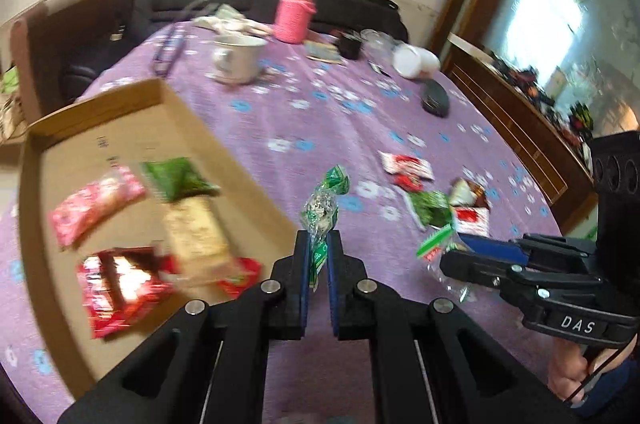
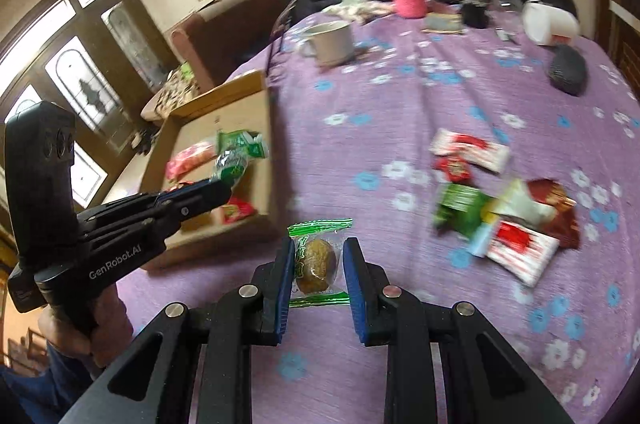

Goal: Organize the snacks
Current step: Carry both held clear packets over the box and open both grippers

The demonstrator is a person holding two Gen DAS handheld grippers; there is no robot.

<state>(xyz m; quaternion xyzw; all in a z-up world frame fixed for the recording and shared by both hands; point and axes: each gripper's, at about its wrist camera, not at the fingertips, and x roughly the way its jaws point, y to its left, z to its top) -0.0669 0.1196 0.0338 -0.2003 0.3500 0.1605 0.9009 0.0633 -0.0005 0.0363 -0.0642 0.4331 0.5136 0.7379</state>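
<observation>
Motion blur smears most wrappers; print unreadable on all of them. Left tool (image 1: 319, 256) nearly closed, pads pinching the tail of a crinkled green-and-clear wrapped sweet (image 1: 324, 203), which stands up above the near corner of the cardboard tray (image 1: 100, 111). Tray is shallow, brown, flat-walled; its near end is cut off by the tool body. Inside it: a pink packet (image 1: 94, 201), a dark green packet (image 1: 180, 177), a pale oblong bar (image 1: 196, 236), a glossy red packet (image 1: 120, 284). Right tool (image 2: 316, 264) partly open, blue pads flanking a clear pouch with green crimped ends holding a brown round snack (image 2: 316, 266); whether both pads touch the pouch cannot be told. Loose heap of red, white and green packets (image 2: 504, 212) lies on the worktop's purple flowered cloth (image 2: 400, 103), well apart from the tray.
</observation>
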